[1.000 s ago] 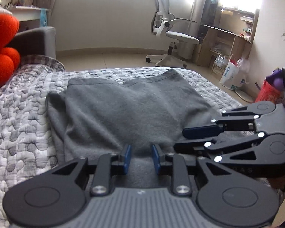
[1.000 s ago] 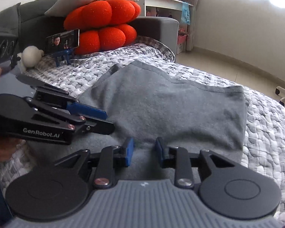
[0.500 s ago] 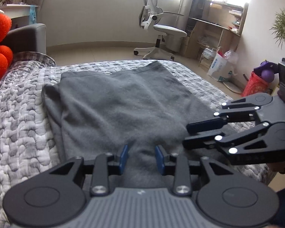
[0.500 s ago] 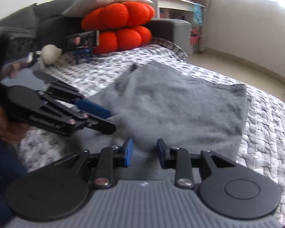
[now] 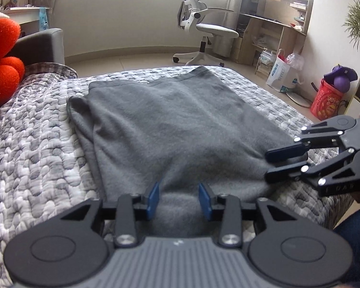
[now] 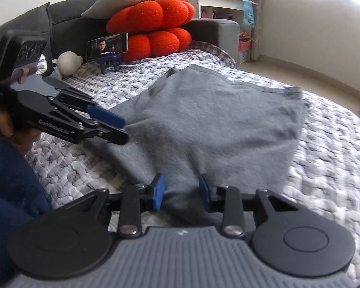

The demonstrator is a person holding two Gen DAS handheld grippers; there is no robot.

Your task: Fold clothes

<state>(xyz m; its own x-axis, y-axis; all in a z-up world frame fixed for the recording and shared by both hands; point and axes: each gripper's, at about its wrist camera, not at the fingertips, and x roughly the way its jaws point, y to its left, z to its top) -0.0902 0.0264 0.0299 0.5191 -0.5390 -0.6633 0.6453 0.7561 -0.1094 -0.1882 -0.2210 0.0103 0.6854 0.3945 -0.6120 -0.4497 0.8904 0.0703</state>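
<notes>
grey garment (image 5: 170, 129) near edge hidden behind tools.

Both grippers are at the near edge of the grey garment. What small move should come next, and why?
Probably close both and lift the near edge. The left gripper and right gripper each stand open with a hump of the garment between the jaws, and it lies flat on the bed, not yet folded over.

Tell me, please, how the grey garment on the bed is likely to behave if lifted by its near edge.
The grey garment would probably drape limply: it already sags in soft creases across the quilt. Its knit looks thick, so it may feel fairly weighty. Both the left gripper and right gripper are open around its edge.
</notes>
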